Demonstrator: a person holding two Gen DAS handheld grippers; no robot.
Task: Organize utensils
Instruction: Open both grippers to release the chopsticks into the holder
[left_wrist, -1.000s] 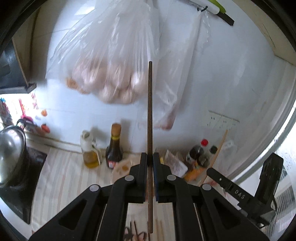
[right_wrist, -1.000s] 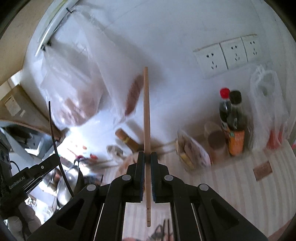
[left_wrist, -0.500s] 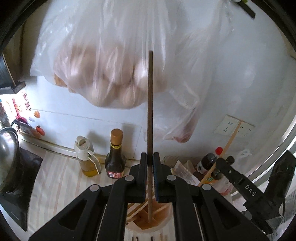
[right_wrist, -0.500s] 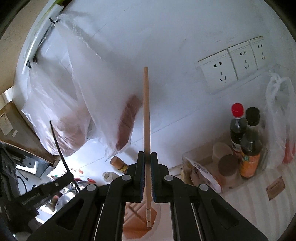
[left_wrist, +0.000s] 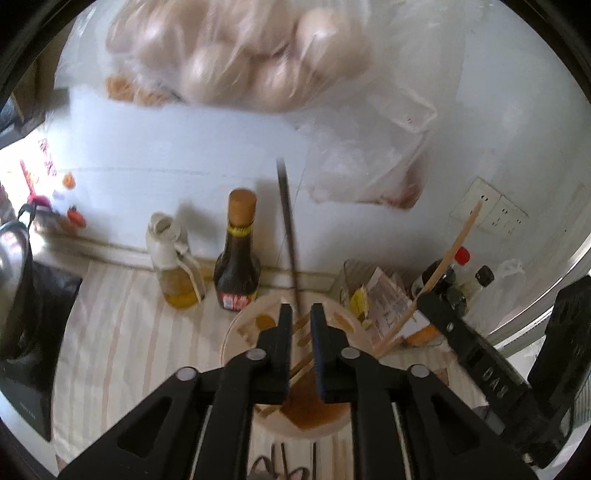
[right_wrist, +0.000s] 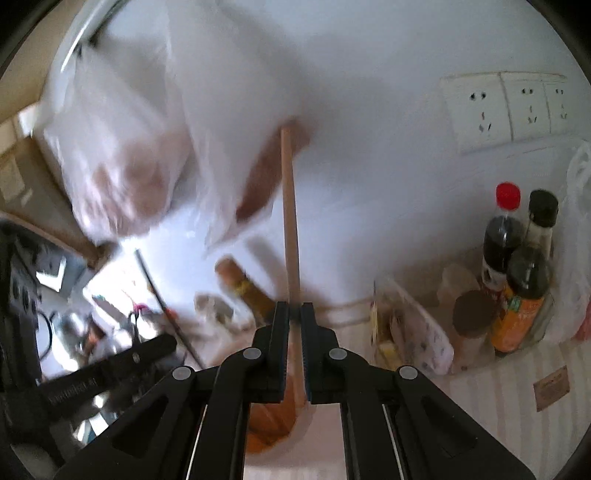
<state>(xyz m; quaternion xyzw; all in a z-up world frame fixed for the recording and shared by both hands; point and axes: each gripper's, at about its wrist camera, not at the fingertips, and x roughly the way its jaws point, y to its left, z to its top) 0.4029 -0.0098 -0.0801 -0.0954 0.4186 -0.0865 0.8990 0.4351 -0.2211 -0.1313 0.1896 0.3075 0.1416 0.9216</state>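
In the left wrist view a round cream utensil holder (left_wrist: 236, 332) with an orange inside stands right under my left gripper (left_wrist: 301, 314). Its jaws are opening. A dark chopstick (left_wrist: 286, 221) runs loose between them, leaning left, its lower end down in the holder among other chopsticks (left_wrist: 303, 365). My right gripper (right_wrist: 294, 312) hangs over the same holder (right_wrist: 306, 421), and its jaws are just opening. A pale wooden chopstick (right_wrist: 290, 221) stands upright in the narrow gap, its foot inside the holder. The left wrist view shows that pale chopstick (left_wrist: 454, 247) slanting in from the right.
A dark sauce bottle (left_wrist: 238, 266) and an oil bottle (left_wrist: 173, 266) stand close behind the holder. Food packets (left_wrist: 384, 299) and several bottles (right_wrist: 517, 280) crowd the right, a pot (left_wrist: 14, 280) the left. Plastic bags (left_wrist: 240, 55) hang overhead. More utensils (left_wrist: 280, 461) lie below the left gripper.
Both grippers have sunk toward the holder with their chopsticks. Their jaws, shut before, have parted. The dark chopstick has slid down and tipped left.
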